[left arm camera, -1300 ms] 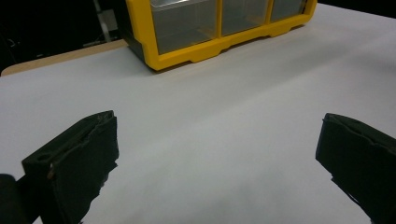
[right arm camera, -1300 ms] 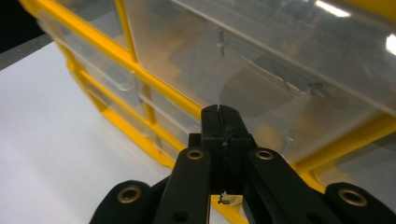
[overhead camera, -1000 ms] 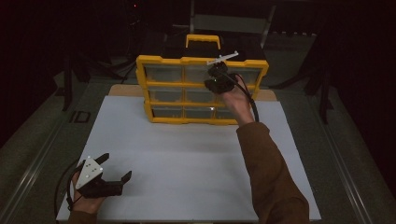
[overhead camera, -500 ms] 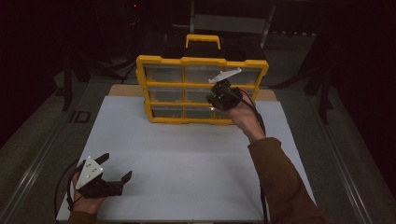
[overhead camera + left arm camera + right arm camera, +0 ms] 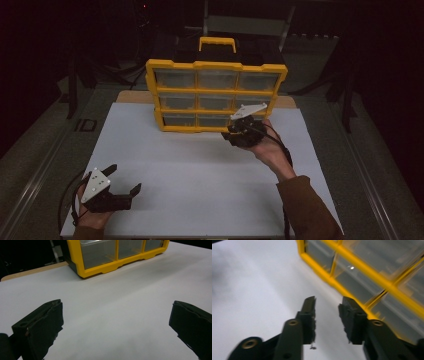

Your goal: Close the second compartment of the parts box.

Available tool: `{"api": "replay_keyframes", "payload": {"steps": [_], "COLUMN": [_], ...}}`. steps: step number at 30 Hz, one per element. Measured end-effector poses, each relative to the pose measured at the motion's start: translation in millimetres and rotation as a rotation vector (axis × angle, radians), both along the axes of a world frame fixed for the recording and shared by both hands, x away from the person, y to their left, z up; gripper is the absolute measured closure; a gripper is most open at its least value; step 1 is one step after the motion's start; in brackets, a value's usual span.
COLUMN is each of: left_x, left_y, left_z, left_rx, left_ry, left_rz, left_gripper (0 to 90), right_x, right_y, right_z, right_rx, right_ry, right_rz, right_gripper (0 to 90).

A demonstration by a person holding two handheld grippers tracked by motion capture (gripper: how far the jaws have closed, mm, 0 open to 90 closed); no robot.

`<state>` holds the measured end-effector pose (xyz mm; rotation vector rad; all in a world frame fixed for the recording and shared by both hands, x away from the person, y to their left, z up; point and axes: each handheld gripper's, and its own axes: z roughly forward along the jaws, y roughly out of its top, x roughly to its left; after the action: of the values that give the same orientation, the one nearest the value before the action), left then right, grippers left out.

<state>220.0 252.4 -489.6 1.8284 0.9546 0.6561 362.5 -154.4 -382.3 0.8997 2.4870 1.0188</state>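
Two grippers in our hands: right gripper point(image 5: 239, 134) hangs just in front of the yellow drawer box point(image 5: 216, 95), near its bottom-right drawer; jaws have just been opening, w/ nothing between them. Left gripper point(image 5: 122, 181) sits low at the near-left of the white tabletop point(image 5: 200, 170), jaws spread wide, empty. Box stands upright at the far edge.

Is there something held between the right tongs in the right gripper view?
No, the right tongs stand apart with only the white table showing between them.
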Motion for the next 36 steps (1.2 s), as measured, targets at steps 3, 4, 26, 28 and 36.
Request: {"api": "replay_keyframes", "payload": {"steps": [3,4,26,28,36], "left_x": [0.1,0.1,0.5,0.6,1.1], "left_y": [-0.2,-0.2,-0.8,-1.0,-1.0], "left_z": [-0.1,-0.1,-1.1,-1.2,-0.9], "left_rx": [0.001,0.001,0.002,0.004,0.003], "left_ry": [0.000,0.000,0.000,0.001,-0.001], "left_rz": [0.000,0.000,0.004,0.004,0.007], "left_gripper": [0.0,0.0,0.0,0.0,0.0], "right_x": [-10.2,-13.4,-71.7,-78.4,-97.3], "right_y": [-4.2,-6.1,-70.3,-74.9,-92.8], "right_z": [-13.3,-17.8,-90.3,-94.4,-104.1], "right_rx": [-0.005,-0.001,0.145,0.178,0.262], "right_ry": [-0.008,-0.004,-0.040,-0.062,-0.146], "right_rz": [0.011,0.016,-0.070,-0.072,-0.069], "right_gripper": [55.2,52.4,10.9,10.8,10.0]}}
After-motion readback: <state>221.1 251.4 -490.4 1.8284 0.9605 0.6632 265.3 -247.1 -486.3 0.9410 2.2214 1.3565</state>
